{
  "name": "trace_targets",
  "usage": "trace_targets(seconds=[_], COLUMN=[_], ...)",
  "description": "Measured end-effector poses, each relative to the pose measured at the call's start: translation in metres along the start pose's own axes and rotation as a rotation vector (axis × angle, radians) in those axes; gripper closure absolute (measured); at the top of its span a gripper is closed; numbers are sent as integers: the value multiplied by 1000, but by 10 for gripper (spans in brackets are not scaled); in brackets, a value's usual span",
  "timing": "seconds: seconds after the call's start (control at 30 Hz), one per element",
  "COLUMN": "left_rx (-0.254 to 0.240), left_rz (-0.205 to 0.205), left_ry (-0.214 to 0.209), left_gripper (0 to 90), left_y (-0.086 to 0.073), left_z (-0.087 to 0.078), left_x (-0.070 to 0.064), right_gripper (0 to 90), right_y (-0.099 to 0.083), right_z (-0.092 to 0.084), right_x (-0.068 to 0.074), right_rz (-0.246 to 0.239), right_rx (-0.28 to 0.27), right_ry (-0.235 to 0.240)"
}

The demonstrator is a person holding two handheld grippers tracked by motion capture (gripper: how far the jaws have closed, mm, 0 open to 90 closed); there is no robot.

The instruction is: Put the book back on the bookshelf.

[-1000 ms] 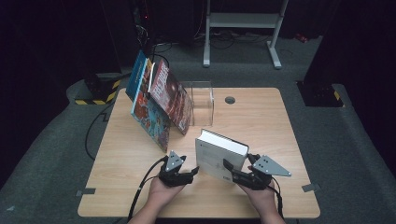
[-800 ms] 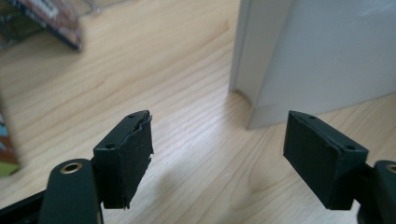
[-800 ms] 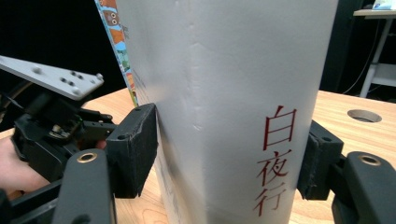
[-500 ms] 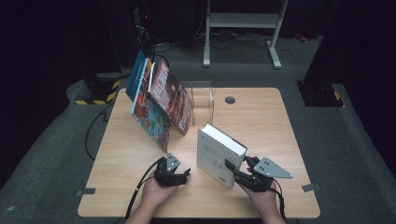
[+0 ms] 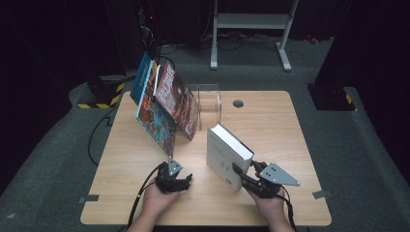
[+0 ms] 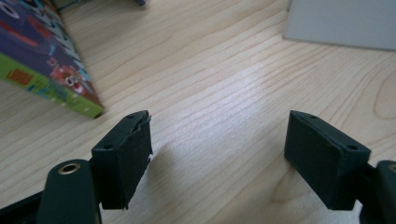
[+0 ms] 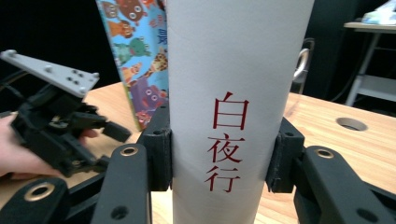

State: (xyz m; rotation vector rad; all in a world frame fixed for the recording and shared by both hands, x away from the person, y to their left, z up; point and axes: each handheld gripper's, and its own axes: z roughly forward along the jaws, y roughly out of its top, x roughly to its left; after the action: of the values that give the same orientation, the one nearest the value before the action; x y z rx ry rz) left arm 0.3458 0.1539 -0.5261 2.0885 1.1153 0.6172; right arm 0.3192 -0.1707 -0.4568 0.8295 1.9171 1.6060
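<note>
Right gripper (image 5: 240, 174): low and right of centre in the high view, your jaws have just been closing and now clamp the spine of the thick white hardcover book (image 5: 225, 155) — pads pressed on both sides in the right gripper view.
White book: upright on the light wooden table (image 5: 270, 125), centre of the high view, red characters on its spine.
Left gripper (image 5: 183, 181): lower centre-left, your jaws have just been opening and stand wide over bare wood, nothing between them.
Colourful picture books (image 5: 162, 108): upper left, leaning against a clear acrylic stand (image 5: 209, 99).
</note>
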Motion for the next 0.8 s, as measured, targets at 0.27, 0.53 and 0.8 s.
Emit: trace_targets(seconds=[0.27, 0.53, 0.8], left_rx=[14, 7, 15], left_rz=[-13, 7, 34], left_ry=[39, 62, 108], left_gripper=[192, 210, 178], left_y=[-8, -19, -26], left_z=[-7, -17, -24], left_x=[15, 34, 56], right_gripper=[536, 530, 520], right_y=[0, 0, 1], right_z=[1, 5, 6], right_x=[-5, -8, -9], right_rz=[16, 30, 53], right_rx=[-7, -14, -3], right_ry=[-65, -126, -143])
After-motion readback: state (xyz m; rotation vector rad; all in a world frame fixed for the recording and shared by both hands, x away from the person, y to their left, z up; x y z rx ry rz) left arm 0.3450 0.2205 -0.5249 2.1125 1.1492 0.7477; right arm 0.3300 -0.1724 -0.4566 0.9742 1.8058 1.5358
